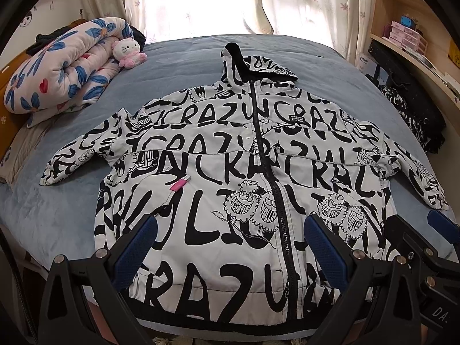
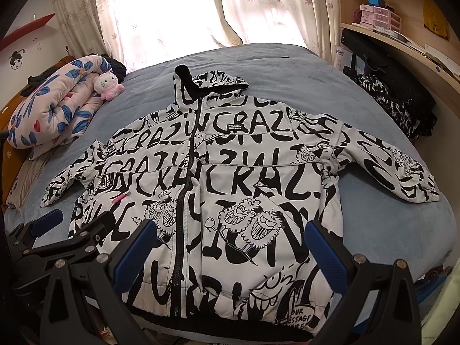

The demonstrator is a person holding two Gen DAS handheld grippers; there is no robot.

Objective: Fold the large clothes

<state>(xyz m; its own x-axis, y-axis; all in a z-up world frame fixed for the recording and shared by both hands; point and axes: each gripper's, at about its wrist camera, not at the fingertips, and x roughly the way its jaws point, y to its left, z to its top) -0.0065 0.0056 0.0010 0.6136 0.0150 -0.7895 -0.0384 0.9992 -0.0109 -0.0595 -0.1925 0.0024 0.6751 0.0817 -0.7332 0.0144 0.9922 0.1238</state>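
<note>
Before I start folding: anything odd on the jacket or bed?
One thing: a small pink tag lies loose on the jacket, left of the zipper. Otherwise the jacket lies flat, zipped, sleeves spread.

You see a matt woven-cloth jacket [image 1: 218, 178], white with black print, with a toothed black zipper [image 1: 268, 155]. The bed cover [image 1: 178, 66] looks like soft, fuzzy blue fleece. Left gripper [image 1: 230, 247] and right gripper [image 2: 231, 247] are matt black plastic with shiny metal screws and textured blue pads [image 1: 135, 254]. The shelves [image 1: 402, 3] are pale smooth wood; the curtains [image 1: 178, 3] thin sheer fabric.
</note>
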